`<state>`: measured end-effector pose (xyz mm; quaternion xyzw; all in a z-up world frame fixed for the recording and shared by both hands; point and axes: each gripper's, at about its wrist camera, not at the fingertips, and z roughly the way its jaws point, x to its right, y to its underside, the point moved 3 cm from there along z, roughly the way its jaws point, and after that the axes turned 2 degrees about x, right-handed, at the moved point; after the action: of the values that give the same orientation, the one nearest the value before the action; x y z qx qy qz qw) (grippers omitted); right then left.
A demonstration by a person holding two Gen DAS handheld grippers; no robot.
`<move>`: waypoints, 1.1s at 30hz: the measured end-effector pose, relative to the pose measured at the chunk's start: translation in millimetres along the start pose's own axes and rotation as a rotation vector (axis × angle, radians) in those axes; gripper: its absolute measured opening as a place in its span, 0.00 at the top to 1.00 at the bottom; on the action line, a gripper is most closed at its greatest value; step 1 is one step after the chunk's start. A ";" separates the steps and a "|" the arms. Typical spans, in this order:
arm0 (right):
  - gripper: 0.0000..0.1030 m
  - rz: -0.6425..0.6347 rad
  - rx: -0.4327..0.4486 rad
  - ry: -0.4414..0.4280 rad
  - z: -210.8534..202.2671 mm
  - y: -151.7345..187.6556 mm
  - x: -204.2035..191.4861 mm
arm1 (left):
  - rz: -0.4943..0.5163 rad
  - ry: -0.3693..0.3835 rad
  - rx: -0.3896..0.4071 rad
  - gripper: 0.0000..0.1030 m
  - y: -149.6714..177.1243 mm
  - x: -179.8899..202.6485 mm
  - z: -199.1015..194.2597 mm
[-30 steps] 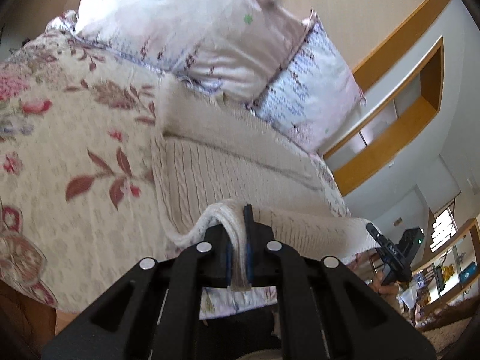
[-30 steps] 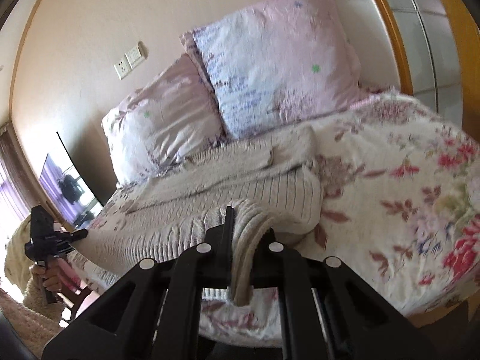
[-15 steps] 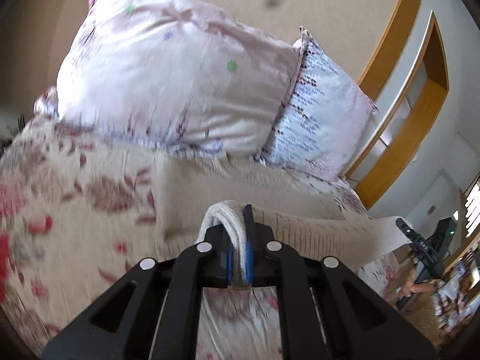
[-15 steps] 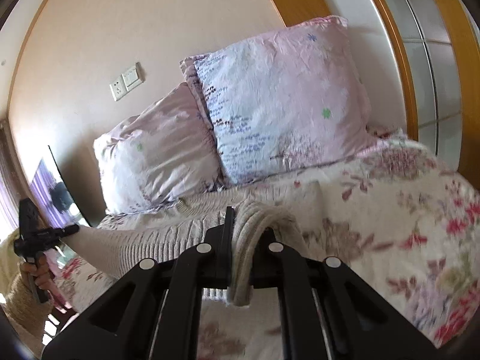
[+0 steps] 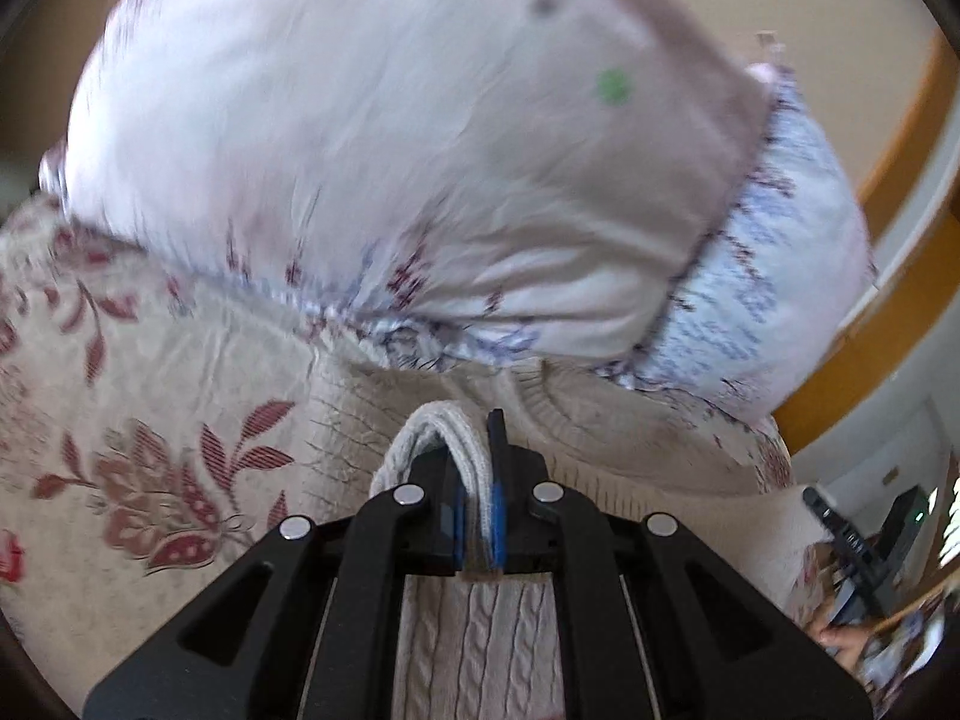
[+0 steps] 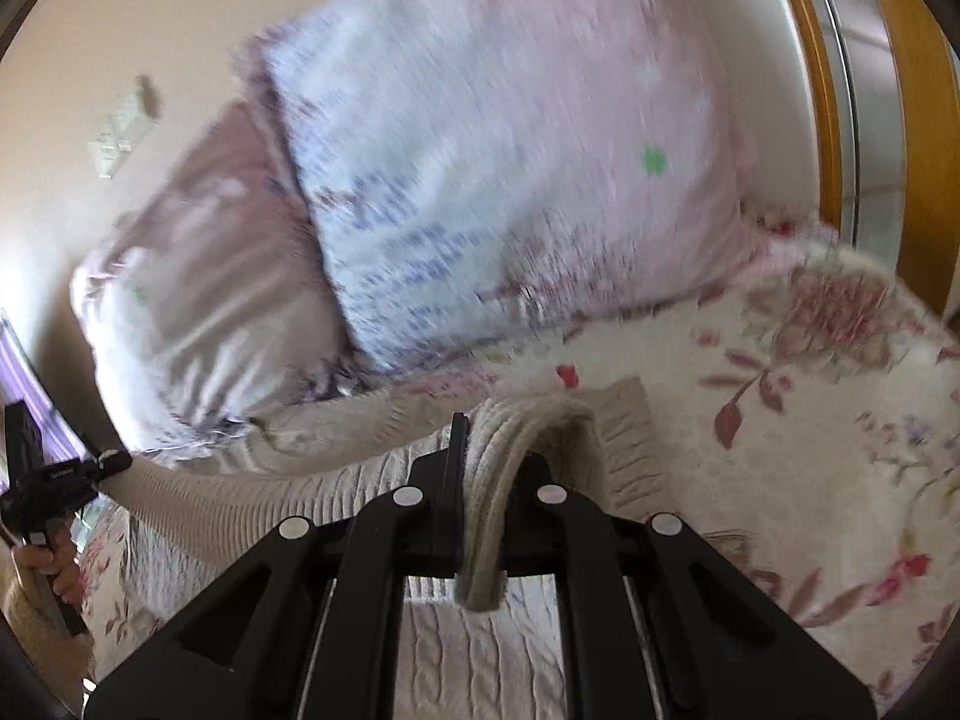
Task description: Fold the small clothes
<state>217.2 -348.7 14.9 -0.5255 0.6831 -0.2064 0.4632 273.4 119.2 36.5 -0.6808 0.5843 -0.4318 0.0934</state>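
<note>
A cream cable-knit sweater point(image 5: 474, 636) lies on the flowered bedspread point(image 5: 150, 420). My left gripper point(image 5: 477, 468) is shut on one corner of its ribbed hem, which loops over the left finger. My right gripper point(image 6: 480, 462) is shut on the other hem corner of the sweater point(image 6: 372, 480). The hem hangs stretched between the two grippers, above the rest of the sweater, close to the pillows. Each gripper shows at the edge of the other's view: the right one point(image 5: 852, 546), the left one point(image 6: 54, 480).
Two pale flowered pillows point(image 5: 390, 150) point(image 6: 510, 180) lean against the wall at the head of the bed. A wooden window frame point(image 6: 816, 90) runs along the right side. The bedspread point(image 6: 810, 390) extends to the right.
Both grippers have carried the sweater hem forward over the garment toward the pillows, which now fill both views. Both stay shut on the hem.
</note>
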 end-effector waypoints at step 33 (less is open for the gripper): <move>0.56 0.090 -0.184 0.074 -11.7 23.0 59.9 | -0.030 0.009 -0.118 0.66 37.8 -42.8 -20.6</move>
<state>194.0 -397.2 -22.0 -0.5267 0.7387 -0.1409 0.3963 234.4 153.1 4.7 -0.6918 0.5989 -0.4010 0.0436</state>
